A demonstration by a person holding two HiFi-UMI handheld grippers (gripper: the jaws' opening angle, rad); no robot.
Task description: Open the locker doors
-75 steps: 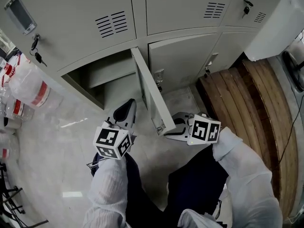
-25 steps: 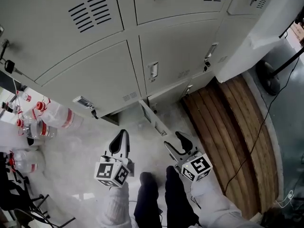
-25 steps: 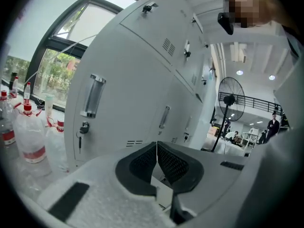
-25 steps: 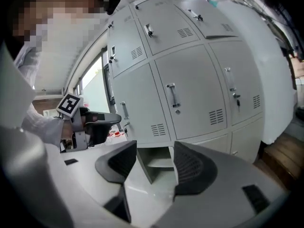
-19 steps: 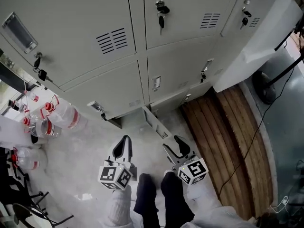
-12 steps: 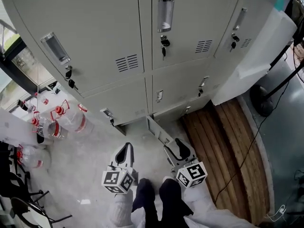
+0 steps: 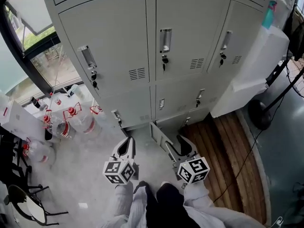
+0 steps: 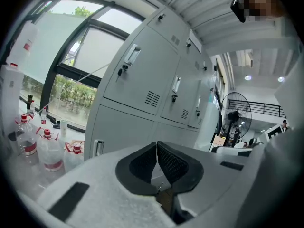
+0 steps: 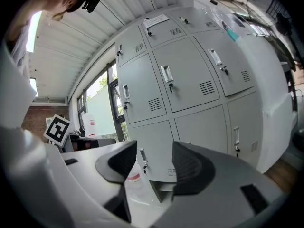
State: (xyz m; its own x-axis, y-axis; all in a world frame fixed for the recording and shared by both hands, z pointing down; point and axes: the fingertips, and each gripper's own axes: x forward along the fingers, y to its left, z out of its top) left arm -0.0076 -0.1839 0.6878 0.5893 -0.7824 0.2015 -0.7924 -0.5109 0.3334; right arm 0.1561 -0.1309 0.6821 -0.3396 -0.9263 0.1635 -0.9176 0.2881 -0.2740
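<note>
A bank of grey lockers (image 7: 183, 37) fills the top of the head view, and its key-handled doors stand closed. One low door (image 7: 158, 137) at floor level hangs open towards me. My left gripper (image 7: 127, 145) is held over the floor just left of that door, jaws pressed together on nothing. My right gripper (image 7: 177, 145) hovers just right of the door, open and empty. In the left gripper view the left gripper (image 8: 157, 147) points at the lockers (image 8: 142, 82). The right gripper (image 9: 154, 161) frames the open low door (image 9: 156, 189).
Several water bottles (image 7: 71, 120) stand on the floor at the left, also seen as bottles (image 8: 45, 146). A wooden platform (image 7: 228, 148) lies to the right. A white panel (image 7: 259, 61) leans on the lockers. A fan base (image 7: 260, 114) and cable are at far right, a chair (image 7: 21, 208) at bottom left.
The head view has risen and pulled back, showing more upper lockers. Both grippers have drawn away from the low open door, which stays open.
</note>
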